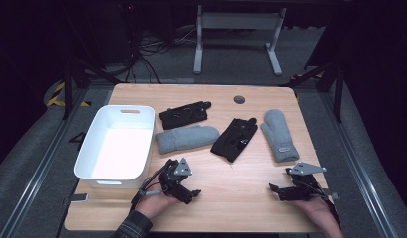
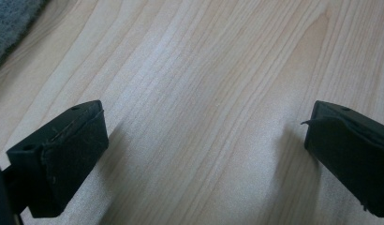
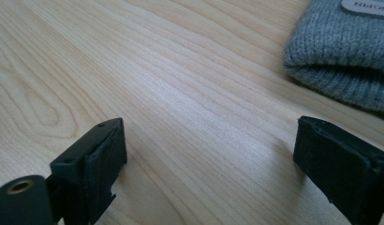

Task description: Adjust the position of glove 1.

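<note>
Black jaws on the left gripper (image 1: 187,194) stand wide apart, released, with nothing but bare wood between them; it sits low and left of centre in the high view, resting on the table (image 1: 241,198) in the person's left hand (image 1: 154,202). In the left gripper view a corner of grey knit shows at the upper left, apart from the jaws.

Low and to the right in the high view, the right gripper (image 1: 277,190) lies in the right hand (image 1: 315,208), its jaws likewise spread and holding nothing. Its own view shows the cuff of a grey mitten (image 3: 342,51) at the upper right, near the right-hand jaw but not touching it.

Farther up the frame four gloves lie in a loose row across the middle of the table. The grey mitten (image 1: 280,134) nearest the right gripper lies at centre right. Just left of it is a black glove (image 1: 235,138), tilted. Left again, a second grey mitten (image 1: 186,138) lies sideways, above the left gripper, and a second black glove (image 1: 184,114) lies just above that one.

A white bin (image 1: 95,148) stands at the left side of the table, beside the sideways mitten. A small dark round cap (image 1: 239,99) is set in the tabletop near the far edge.
</note>
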The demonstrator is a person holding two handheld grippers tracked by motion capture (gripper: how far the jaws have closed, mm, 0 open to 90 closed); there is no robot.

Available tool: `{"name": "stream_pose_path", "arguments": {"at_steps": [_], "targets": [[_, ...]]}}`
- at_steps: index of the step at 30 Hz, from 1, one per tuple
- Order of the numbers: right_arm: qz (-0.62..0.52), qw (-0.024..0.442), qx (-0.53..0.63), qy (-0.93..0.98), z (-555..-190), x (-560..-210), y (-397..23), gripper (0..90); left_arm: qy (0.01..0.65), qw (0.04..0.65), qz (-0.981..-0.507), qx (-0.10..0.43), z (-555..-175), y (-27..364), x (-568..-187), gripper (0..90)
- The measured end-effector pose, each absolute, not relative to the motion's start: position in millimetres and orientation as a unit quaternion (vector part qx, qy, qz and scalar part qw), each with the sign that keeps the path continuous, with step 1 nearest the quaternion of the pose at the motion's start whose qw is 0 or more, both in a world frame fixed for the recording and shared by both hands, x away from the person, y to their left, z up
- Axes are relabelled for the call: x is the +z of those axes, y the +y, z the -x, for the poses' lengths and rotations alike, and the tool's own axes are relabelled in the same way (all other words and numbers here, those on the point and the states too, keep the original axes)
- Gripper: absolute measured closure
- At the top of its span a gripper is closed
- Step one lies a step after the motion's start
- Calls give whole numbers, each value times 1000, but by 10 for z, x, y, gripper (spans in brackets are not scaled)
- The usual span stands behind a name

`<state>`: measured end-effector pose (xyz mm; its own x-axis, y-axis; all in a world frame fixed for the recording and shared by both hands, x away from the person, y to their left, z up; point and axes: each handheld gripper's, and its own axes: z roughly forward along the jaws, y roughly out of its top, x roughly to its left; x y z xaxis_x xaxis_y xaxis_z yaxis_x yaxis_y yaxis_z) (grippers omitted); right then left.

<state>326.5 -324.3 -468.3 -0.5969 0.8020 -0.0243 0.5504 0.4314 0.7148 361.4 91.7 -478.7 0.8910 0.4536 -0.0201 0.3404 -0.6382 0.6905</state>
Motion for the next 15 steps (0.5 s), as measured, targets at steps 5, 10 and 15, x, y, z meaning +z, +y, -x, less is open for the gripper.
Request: {"name": "stream_pose_path", "arguments": {"at_steps": [5,10,15], "targets": [[-409,184,341,826,-3259,-4622,-3261,134,222,363,-901,79,-3614,914,-4787,2],[-408,194,350,821,-3224,-4460,-3295,187,223,363,-901,79,-3614,911,-4786,1],[-410,193,367,812,-3265,-4344,-3315,277,223,363,-901,79,-3613,912,-4786,1]]}}
